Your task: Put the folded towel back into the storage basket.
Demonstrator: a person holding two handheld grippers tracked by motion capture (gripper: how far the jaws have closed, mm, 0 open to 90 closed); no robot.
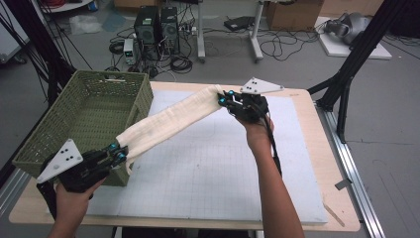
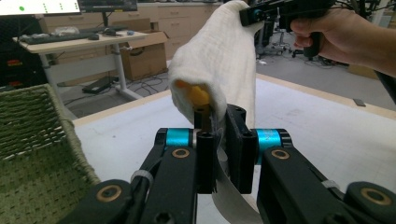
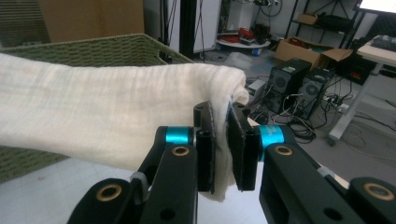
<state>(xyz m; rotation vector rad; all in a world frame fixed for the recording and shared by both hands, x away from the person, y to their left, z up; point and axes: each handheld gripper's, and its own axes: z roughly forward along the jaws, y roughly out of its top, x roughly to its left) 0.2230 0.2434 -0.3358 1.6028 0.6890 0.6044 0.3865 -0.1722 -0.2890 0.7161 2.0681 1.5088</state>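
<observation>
you have the cream woven cloth (image 1: pixel 171 119) stretched between both jaw sets, left gripper (image 1: pixel 118 152) and right gripper (image 1: pixel 227 100) each clamped on an end. next, probably carry it over the green wicker basket (image 1: pixel 59 130).

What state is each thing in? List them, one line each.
Cloth: stretched in the air between both grippers, sagging slightly.
Left gripper: shut on one end of the cloth.
Right gripper: shut on the other end.
Basket: upright on the table, empty.
</observation>
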